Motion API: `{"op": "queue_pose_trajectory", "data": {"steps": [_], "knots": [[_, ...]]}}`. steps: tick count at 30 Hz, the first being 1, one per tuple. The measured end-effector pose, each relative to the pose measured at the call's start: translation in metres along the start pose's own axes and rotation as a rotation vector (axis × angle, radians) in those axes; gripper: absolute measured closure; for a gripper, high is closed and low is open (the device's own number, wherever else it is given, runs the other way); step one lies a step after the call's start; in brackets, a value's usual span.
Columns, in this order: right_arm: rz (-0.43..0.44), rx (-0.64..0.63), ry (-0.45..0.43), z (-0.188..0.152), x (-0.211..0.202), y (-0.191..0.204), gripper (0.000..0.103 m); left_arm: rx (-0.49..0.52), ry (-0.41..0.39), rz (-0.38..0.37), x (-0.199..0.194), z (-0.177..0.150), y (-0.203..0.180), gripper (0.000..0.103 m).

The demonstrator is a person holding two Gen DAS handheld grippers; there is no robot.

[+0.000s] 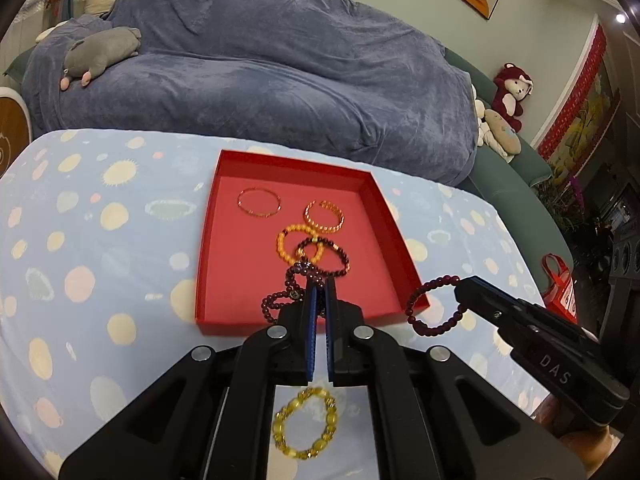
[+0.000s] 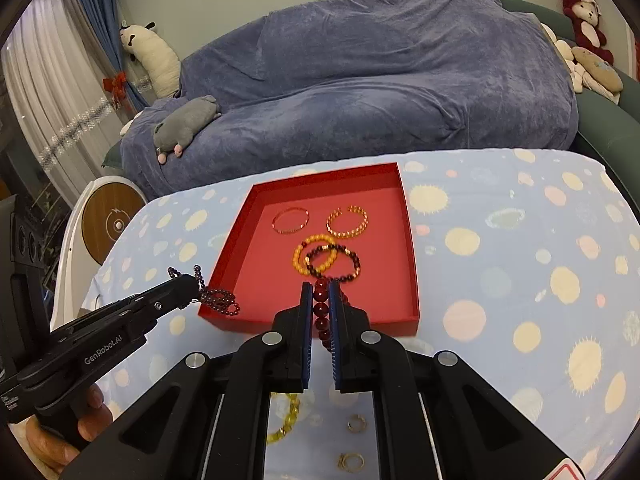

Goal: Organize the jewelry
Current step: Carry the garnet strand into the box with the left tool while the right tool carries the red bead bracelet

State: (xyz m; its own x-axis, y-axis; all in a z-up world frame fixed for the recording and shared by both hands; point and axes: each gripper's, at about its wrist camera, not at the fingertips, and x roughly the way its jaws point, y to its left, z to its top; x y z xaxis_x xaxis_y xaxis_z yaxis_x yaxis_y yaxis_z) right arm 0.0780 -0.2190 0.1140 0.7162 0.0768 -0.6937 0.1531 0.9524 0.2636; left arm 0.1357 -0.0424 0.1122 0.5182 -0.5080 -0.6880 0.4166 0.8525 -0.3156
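Observation:
A red tray [image 1: 280, 168] [image 2: 412, 240] on the spotted tablecloth holds a thin gold bangle [image 1: 259, 201], a gold open bangle [image 1: 324, 216], an orange bead bracelet [image 1: 286, 246] and a dark bead bracelet [image 1: 338, 254]. My left gripper [image 1: 320, 286] is shut on a long dark purple bead strand [image 1: 286, 294] [image 2: 218, 298] above the tray's near edge. My right gripper [image 2: 321, 290] [image 1: 460, 286] is shut on a dark red bead bracelet [image 2: 320, 312] [image 1: 434, 306], held above the tray's near right corner.
A yellow bead bracelet [image 1: 306, 428] [image 2: 286, 416] lies on the cloth below the grippers. Small gold rings [image 2: 356, 424] [image 2: 352, 462] lie beside it. A sofa under a blue cover [image 1: 260, 60] with a grey plush [image 1: 102, 54] stands behind the table.

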Motion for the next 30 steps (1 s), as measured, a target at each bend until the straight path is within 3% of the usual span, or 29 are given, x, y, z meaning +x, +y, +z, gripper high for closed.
{"op": "queue_pose_trajectory", "data": {"steps": [4, 9, 16, 22, 24, 27, 30], "knots": [[0.030, 0.024, -0.008, 0.022, 0.023, 0.000, 0.096, -0.012, -0.010, -0.019, 0.020, 0.024, 0.001, 0.100], [0.059, 0.081, 0.059, 0.019, 0.066, -0.007, 0.096, -0.027, 0.066, -0.007, 0.064, 0.025, 0.014, 0.099], [-0.034, 0.034, 0.177, -0.009, 0.114, -0.019, 0.095, -0.001, 0.155, 0.083, 0.108, 0.000, 0.032, 0.099], [-0.129, -0.031, 0.181, -0.018, 0.118, -0.027, 0.090, 0.024, 0.170, 0.144, 0.114, -0.011, 0.040, 0.098], [-0.147, -0.036, 0.170, -0.018, 0.114, -0.028, 0.086, 0.023, 0.170, 0.160, 0.111, -0.015, 0.041, 0.094], [-0.146, -0.025, 0.137, -0.016, 0.103, -0.028, 0.073, 0.027, 0.154, 0.184, 0.102, -0.019, 0.041, 0.078], [-0.140, -0.031, 0.113, -0.017, 0.088, -0.023, 0.072, 0.039, 0.142, 0.190, 0.091, -0.023, 0.038, 0.077]]}}
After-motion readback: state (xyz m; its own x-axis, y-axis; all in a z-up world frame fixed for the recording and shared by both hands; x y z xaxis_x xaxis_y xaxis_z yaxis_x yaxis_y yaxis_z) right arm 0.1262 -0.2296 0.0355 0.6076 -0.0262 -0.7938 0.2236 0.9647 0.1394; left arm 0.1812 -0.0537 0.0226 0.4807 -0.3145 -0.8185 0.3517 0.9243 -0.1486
